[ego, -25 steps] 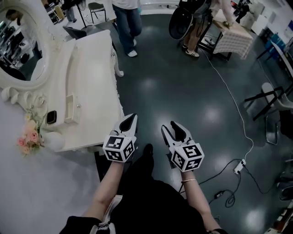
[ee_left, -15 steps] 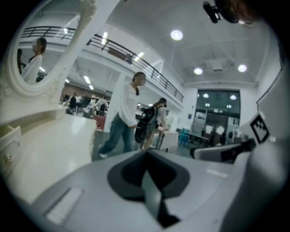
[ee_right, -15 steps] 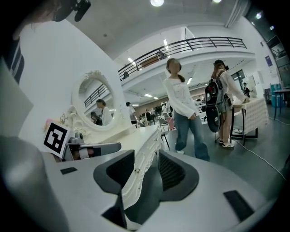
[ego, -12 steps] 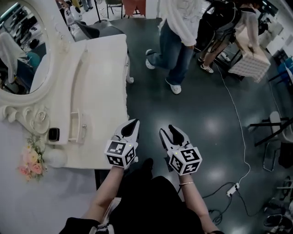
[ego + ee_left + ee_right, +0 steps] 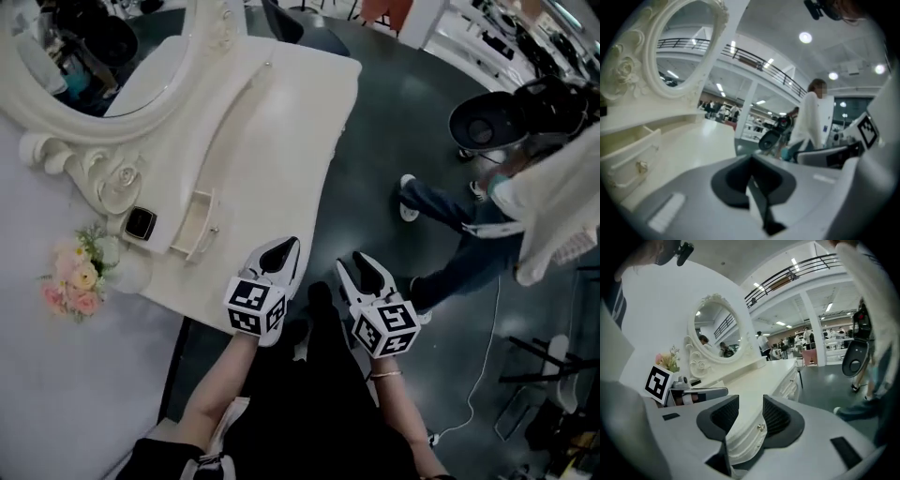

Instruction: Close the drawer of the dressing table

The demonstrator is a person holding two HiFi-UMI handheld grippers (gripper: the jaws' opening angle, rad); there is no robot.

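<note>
A: Head view?
B: 1 drawer [image 5: 194, 223], open, on the worktop's [image 5: 281, 122] raised back ledge. Left tool [image 5: 283, 249] at the near edge, right tool [image 5: 358, 265] just beside it, over floor [image 5: 403, 122].
A: Left gripper view?
B: Jaws pressed together, nothing held (drawer at far left, 1 knob [image 5: 642, 165] showing).
A: Right gripper view?
B: Jaws apart, empty; worktop's front shows through the gap.

You're in a large open hall. A balcony railing [image 5: 787, 275], ceiling lights [image 5: 805, 37] and a dark polished floor [image 5: 394, 122] show it.
</note>
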